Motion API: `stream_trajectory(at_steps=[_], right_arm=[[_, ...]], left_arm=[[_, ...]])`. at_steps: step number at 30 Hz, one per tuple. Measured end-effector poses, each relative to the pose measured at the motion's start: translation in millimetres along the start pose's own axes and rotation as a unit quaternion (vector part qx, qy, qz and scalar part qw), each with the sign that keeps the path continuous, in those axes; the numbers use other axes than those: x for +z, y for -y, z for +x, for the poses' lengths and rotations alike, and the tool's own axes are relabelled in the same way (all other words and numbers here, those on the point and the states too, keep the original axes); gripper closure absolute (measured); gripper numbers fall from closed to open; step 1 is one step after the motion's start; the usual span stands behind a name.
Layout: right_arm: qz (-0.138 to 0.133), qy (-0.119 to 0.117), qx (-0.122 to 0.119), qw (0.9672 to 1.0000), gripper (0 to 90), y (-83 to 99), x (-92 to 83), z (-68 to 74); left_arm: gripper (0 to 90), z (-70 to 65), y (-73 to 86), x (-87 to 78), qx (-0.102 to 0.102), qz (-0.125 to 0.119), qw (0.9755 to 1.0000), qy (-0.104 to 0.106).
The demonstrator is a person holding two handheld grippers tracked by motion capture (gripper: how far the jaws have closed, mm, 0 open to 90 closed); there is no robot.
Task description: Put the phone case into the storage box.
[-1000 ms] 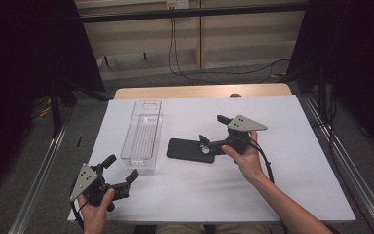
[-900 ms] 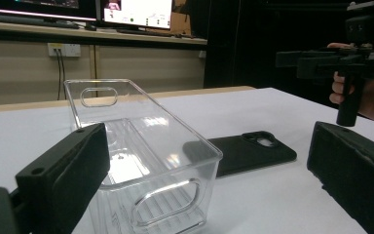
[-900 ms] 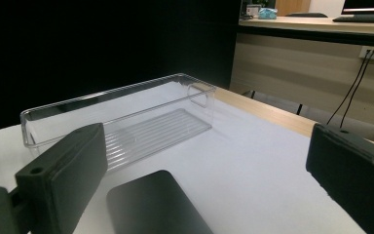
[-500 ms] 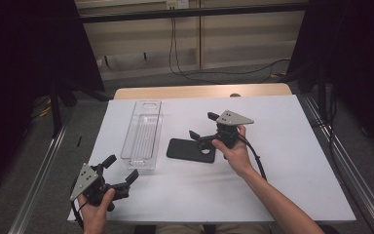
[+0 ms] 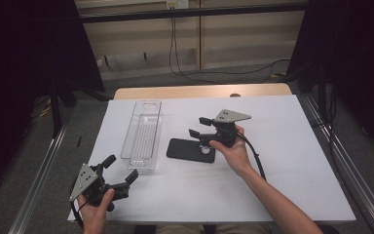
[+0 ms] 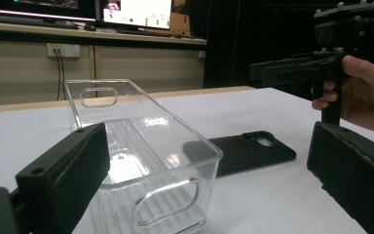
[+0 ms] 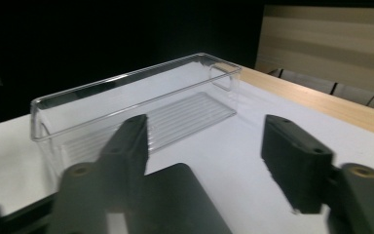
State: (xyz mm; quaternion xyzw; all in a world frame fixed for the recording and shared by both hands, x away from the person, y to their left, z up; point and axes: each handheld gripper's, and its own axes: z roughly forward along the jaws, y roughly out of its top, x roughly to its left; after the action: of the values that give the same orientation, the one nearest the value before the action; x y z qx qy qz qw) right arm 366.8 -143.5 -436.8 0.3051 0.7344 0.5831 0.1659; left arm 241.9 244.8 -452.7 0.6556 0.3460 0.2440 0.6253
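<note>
A black phone case (image 5: 191, 149) lies flat on the white table, just right of a clear plastic bin (image 5: 143, 134). My right gripper (image 5: 199, 126) hovers open above the case's right end, jaws pointing left toward the bin. In the right gripper view the case (image 7: 180, 204) sits below the spread jaws and the bin (image 7: 141, 105) lies beyond. My left gripper (image 5: 121, 168) is open near the table's front left corner, close to the bin's near end. The left gripper view has the bin (image 6: 146, 156) between its jaws, the case (image 6: 251, 152) behind, and the right gripper (image 6: 277, 70) above it.
The white table (image 5: 292, 161) has free room to the right and front. A wooden strip (image 5: 199, 91) runs along its far edge. Metal rails (image 5: 41, 170) flank both sides. Cables hang on the back wall.
My right gripper has moved left across the phone case toward the bin. The left gripper has stayed in place.
</note>
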Motion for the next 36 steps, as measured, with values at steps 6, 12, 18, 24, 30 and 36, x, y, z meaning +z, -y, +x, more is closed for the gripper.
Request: stream_trajectory(at_steps=[6,12,18,24,30,36], right_arm=[[0.01,-0.001,0.0,1.0,67.0,-4.7,0.4,-0.1],[0.05,-0.035,0.018,0.9979,88.6,-3.2,2.6,-1.5],[0.12,-0.058,0.029,0.9907,90.0,-7.9,-1.5,-6.5],[0.203,-0.095,0.029,0.9741,90.0,-12.4,-2.5,-8.4],[0.258,-0.119,0.034,0.9583,90.0,-10.8,0.6,-6.9],[0.33,-0.125,0.036,0.935,90.0,-8.9,6.6,-5.6]], left_arm=[[2.1,0.0,-0.4,-0.1,0.006,0.002,1.0,-0.001],[2.1,1.1,-0.1,0.0,0.003,0.002,1.0,0.001],[2.1,1.0,0.1,0.6,0.003,0.002,1.0,0.0],[2.1,-0.9,-0.4,0.1,0.002,0.001,1.0,-0.002],[2.1,0.5,0.4,0.9,0.002,0.002,1.0,-0.004],[2.1,0.4,0.5,1.1,0.002,0.004,1.0,0.0]])
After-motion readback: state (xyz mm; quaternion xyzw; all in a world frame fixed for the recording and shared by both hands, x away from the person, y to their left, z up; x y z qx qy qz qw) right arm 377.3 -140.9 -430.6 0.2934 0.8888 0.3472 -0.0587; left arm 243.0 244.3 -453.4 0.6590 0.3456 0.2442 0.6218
